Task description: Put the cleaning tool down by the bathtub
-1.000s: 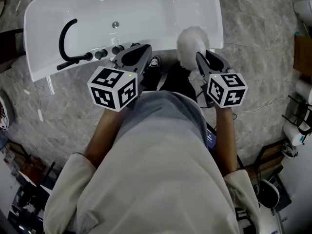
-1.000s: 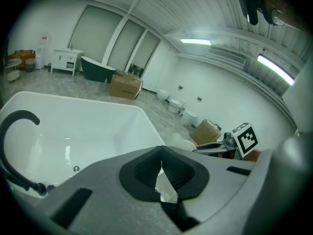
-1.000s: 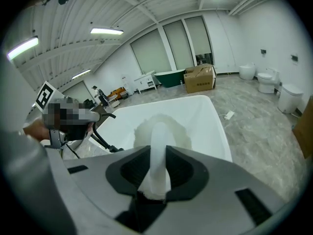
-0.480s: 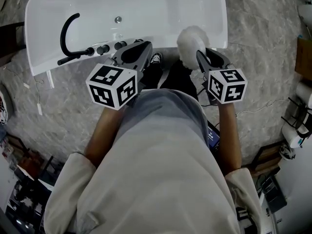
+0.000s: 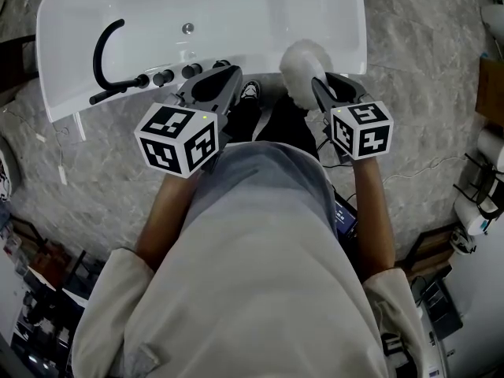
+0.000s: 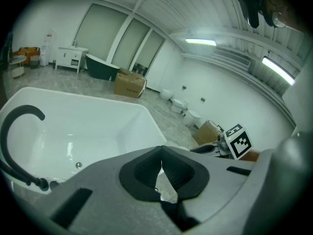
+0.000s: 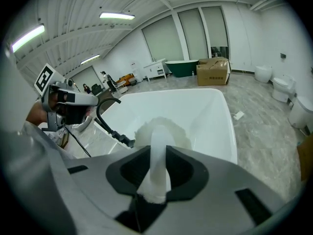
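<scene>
Showroom floor (image 5: 425, 61) is grey stone. White bathtub (image 5: 236, 2) sits at the far side, black faucet (image 5: 106, 46) on its near-left rim.

Change over the last second is small. The right gripper (image 5: 323, 93) has crept slightly left and toward the tub, and the cleaning tool (image 5: 302, 65) (a white fluffy brush) has gone with it. Its head now sits over the tub's near rim, right of centre.

The grip hasn't changed. In the right gripper view the jaws are partly closed and clamped on the tool's white handle (image 7: 157, 165), with the fluff sticking out past the tips. The left gripper (image 5: 224, 81) hangs over the near rim beside the knobs (image 5: 175, 75). Its jaws are together with nothing in them, and the left gripper view shows the same.

For the task, the tool isn't down yet. It's held up at rim level, not resting beside the tub. My read is it's still being carried: it needs lowering to a spot by the tub before the jaws let go.
</scene>
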### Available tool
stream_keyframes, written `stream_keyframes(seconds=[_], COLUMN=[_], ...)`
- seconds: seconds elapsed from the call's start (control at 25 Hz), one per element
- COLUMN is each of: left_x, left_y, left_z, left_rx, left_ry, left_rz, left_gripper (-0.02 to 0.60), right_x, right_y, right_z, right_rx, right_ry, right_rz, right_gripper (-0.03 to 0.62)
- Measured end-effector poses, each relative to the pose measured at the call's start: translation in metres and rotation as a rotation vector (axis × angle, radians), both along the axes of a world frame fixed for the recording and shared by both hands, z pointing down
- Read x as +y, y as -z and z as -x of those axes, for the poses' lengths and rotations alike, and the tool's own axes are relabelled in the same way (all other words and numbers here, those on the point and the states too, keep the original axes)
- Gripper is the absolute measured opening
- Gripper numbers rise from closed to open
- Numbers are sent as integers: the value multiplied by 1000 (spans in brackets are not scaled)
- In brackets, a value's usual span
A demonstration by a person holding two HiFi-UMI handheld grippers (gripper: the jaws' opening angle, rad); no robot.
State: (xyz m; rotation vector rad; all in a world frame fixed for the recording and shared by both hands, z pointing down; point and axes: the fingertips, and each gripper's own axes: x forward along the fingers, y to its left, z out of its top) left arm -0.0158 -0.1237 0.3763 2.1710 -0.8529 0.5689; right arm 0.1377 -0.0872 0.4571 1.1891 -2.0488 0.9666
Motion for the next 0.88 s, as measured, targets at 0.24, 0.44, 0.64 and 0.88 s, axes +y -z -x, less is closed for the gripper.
stream_keyframes(seconds=[0.24, 0.44, 0.64, 0.88], left_x=[3, 1, 4, 7], left_y=[1, -1, -6, -9], left_z=[6, 10, 15, 23], left_rx=[-6, -9, -17, -28], left_ry=[10, 22, 36, 52], left_rz=[0, 6, 14, 22], left_gripper=[5, 5, 5, 5], right_x=[1, -2, -3, -1], right_y=[-3, -12, -20, -33], right_z=[11, 17, 25, 29], right_rx=[-7, 11, 6, 36], right_ry=[31, 75, 109, 153], right_rz=[5, 17, 33, 53], right_gripper=[89, 89, 89, 89])
